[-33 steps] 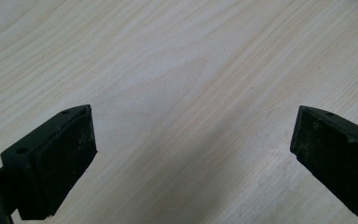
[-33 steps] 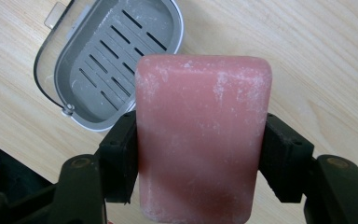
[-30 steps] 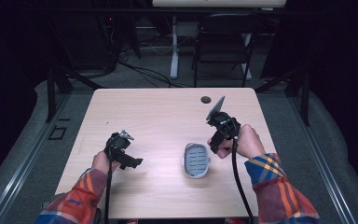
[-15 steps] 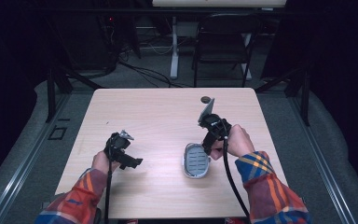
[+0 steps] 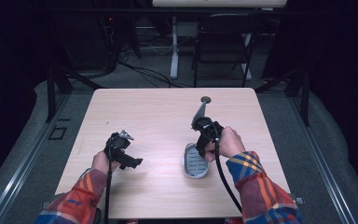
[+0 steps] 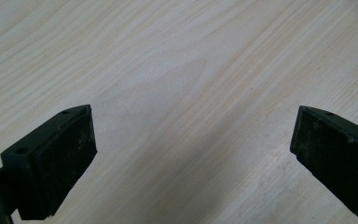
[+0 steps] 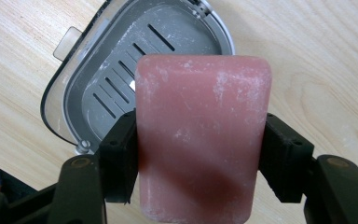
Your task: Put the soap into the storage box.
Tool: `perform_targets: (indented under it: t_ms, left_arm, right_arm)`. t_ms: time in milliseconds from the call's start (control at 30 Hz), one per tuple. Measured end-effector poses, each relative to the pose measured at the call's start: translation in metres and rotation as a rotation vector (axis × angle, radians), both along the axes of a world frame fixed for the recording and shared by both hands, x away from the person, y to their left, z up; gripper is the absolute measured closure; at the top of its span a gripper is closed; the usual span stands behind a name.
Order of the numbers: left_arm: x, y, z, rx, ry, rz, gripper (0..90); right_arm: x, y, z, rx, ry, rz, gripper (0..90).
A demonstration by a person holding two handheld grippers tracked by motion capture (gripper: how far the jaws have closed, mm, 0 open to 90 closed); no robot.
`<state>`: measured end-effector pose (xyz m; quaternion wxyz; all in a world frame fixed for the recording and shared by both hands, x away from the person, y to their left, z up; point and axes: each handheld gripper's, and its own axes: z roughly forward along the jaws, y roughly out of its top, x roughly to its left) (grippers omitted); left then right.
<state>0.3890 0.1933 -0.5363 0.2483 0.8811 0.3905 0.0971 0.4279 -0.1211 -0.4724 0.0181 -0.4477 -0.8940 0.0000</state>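
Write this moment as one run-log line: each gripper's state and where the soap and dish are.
right gripper: shut on pink soap bar, above open grey soap dish | left gripper: open, over bare table

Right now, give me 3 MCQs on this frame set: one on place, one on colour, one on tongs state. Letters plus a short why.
1. Where is the soap dish?
A. on the floor
B. on the table, by the right tongs
C. on the chair

2. What colour is the soap bar?
A. pink
B. green
C. white

3. How do the left tongs stand?
A. shut on the bar
B. shut on the dish
C. open, nothing between them

Key:
1 B: the high view shows the dish on the table just below the right tongs.
2 A: the right gripper view shows a pink bar clamped between the jaws above the grey slotted dish.
3 C: the left gripper view shows the jaws wide apart over bare wood.
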Motion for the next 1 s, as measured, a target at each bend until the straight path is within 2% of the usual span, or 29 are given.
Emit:
perform_targets:
  t_ms: [100, 133, 400, 467, 500, 800, 867, 933, 1000]
  left_arm:
    - [0.0, 0.0, 0.0, 0.0, -0.001, -0.001, 0.2]
    - [0.0, 0.0, 0.0, -0.001, 0.0, 0.0, 0.2]
    - [0.0, 0.0, 0.0, 0.001, 0.0, -0.001, 0.2]
    - [0.0, 0.0, 0.0, 0.0, 0.0, -0.001, 0.2]
    - [0.0, 0.0, 0.0, 0.001, 0.0, -0.001, 0.2]
    - [0.0, 0.0, 0.0, 0.001, 0.0, -0.002, 0.2]
    - [0.0, 0.0, 0.0, 0.002, 0.0, 0.0, 0.2]
    - [0.0, 0.0, 0.0, 0.002, -0.001, -0.001, 0.2]
    - [0.0, 0.0, 0.0, 0.001, 0.0, 0.0, 0.2]
  right_arm:
    - [0.001, 0.002, -0.003, -0.002, 0.003, 0.001, 37.2]
    - [0.0, 0.003, -0.005, 0.012, -0.002, -0.014, 37.2]
    - [0.002, 0.01, -0.01, -0.018, 0.015, -0.004, 37.1]
    - [0.001, 0.012, -0.012, -0.011, 0.006, -0.012, 37.1]
    - [0.002, 0.013, -0.013, -0.023, 0.017, -0.004, 37.1]
    - [0.003, 0.019, -0.018, -0.039, 0.022, -0.017, 37.0]
    - [0.005, 0.021, -0.019, -0.062, 0.038, -0.014, 37.0]
    - [0.003, 0.022, -0.023, -0.033, 0.021, -0.042, 36.9]
    - [0.004, 0.023, -0.023, -0.045, 0.027, -0.038, 37.0]
